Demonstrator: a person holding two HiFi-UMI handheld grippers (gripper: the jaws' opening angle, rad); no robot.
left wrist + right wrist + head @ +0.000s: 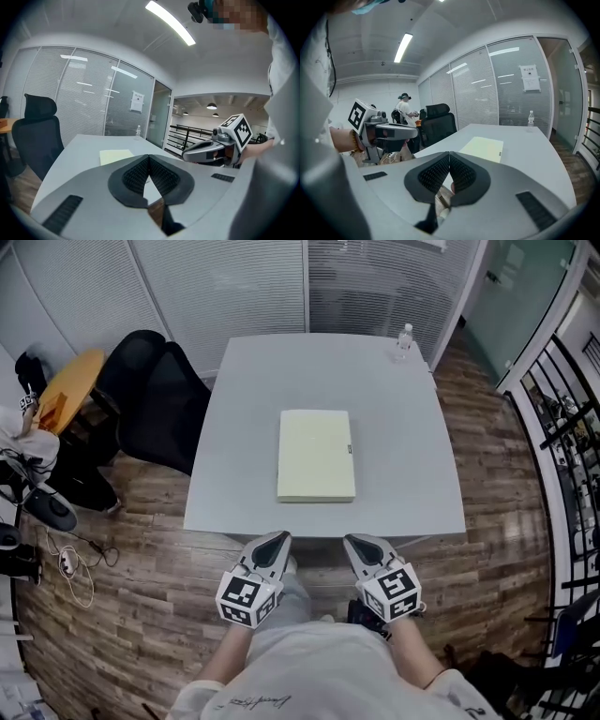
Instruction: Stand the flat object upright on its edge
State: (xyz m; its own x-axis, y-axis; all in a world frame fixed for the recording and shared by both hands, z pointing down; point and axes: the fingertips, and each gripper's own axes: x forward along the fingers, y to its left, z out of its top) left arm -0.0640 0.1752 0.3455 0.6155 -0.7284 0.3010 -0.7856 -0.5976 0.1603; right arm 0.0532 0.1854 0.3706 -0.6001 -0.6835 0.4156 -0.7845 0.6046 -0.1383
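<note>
While flat on smooth table [403, 427], pale rectangular pad [317, 456]

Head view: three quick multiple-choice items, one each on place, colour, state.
1. Where on the table is the water bottle? A far right corner; B near left corner; C centre.
2. What colour is the flat pad? A red; B pale yellow; C black.
3. How is the pad? A upright on edge; B lying flat; C leaning on the bottle.
1 A: it stands at the far right corner. 2 B: pale yellow cover. 3 B: it lies flat; left gripper and right gripper are shut and empty.
</note>
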